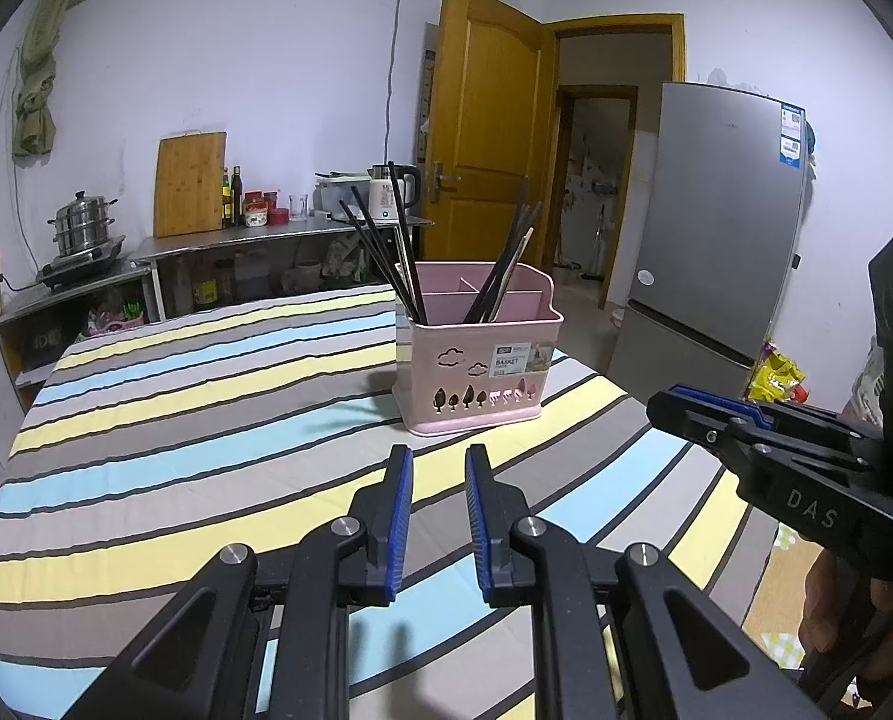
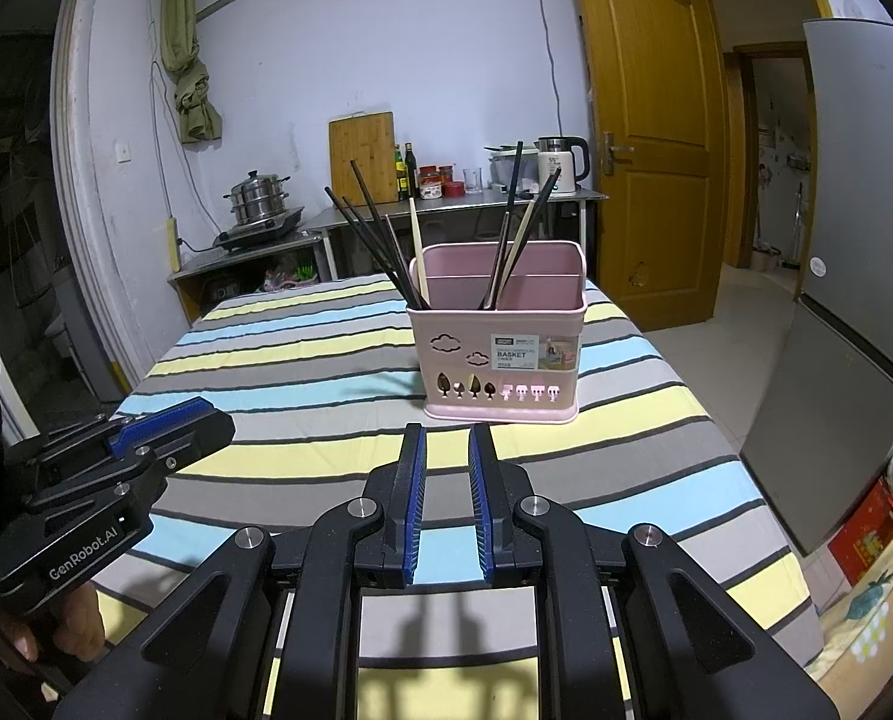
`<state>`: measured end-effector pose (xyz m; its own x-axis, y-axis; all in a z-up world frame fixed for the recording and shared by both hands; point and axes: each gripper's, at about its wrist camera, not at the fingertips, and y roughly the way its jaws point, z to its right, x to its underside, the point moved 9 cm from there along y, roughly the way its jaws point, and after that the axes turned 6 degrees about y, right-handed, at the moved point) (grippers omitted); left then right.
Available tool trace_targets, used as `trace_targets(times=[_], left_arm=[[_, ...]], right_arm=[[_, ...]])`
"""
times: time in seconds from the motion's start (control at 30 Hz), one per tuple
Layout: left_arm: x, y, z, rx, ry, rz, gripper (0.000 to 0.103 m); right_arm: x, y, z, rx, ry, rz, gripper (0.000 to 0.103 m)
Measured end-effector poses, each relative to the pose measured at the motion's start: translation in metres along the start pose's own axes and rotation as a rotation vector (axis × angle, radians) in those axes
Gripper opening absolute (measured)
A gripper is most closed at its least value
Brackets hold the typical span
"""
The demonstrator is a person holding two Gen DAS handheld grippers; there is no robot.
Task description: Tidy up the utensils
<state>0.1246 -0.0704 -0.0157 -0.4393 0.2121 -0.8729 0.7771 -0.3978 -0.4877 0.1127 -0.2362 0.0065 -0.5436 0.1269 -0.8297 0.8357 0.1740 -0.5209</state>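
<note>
Pink basket [image 2: 497, 354] at the striped table's [image 2: 302, 360] far end already holds all the chopsticks [image 2: 380, 246] I see, both my left gripper [image 1: 439, 468] and right gripper [image 2: 448, 450] hovering slightly parted, empty, so little seems left.

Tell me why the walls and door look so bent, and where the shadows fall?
Left wrist view: fisheye lens bows the door and fridge, corners go black. Right wrist view: same bending; the right gripper casts a shadow onto the cloth just below it; the basket stays sharp.
</note>
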Motion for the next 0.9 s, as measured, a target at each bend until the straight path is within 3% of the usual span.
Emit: trace_targets(times=[0.9], left_arm=[[0.0058,0.0041,-0.0056,-0.001,-0.024,-0.023,0.017]], right_arm=[[0.0026,0.0015,0.0022,0.002,-0.001,-0.005,0.015]])
